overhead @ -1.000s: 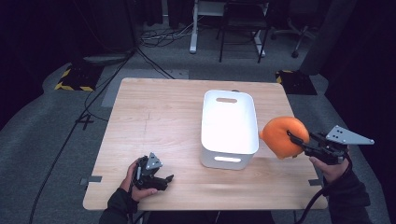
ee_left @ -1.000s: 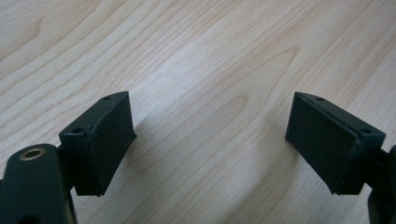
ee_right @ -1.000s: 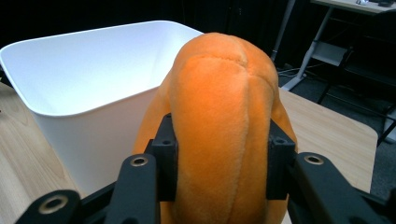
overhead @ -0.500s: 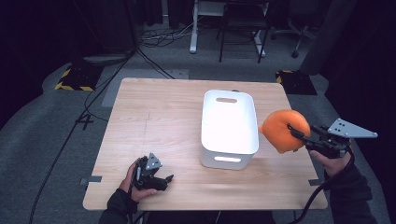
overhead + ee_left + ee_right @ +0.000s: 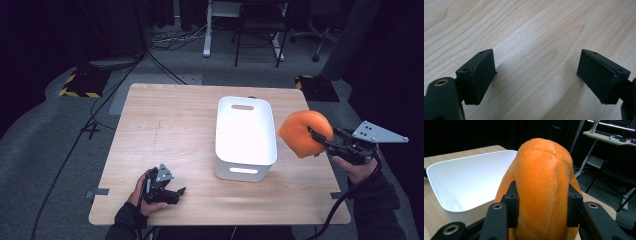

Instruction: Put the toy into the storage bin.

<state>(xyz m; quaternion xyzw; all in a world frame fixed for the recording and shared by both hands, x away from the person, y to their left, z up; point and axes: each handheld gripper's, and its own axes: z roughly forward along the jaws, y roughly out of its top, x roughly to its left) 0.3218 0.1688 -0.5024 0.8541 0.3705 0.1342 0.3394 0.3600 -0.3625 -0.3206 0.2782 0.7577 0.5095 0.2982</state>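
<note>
High view: right gripper (image 5: 315, 137) at right of frame clamps orange plush (image 5: 302, 132), now slightly higher and closer to white bin (image 5: 245, 137) than before, beside its right wall. Left gripper (image 5: 172, 191) unmoved at lower left, on table (image 5: 165, 125).

Left gripper view: jaws spread wide, released, over wood.

Right gripper view: jaws squeeze plush (image 5: 544, 190) at centre; bin (image 5: 466, 180) left.

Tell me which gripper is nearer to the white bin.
Right. The right gripper holds the orange plush just beside the white bin's right wall; the left gripper rests open on the table, farther off to the bin's left.
</note>
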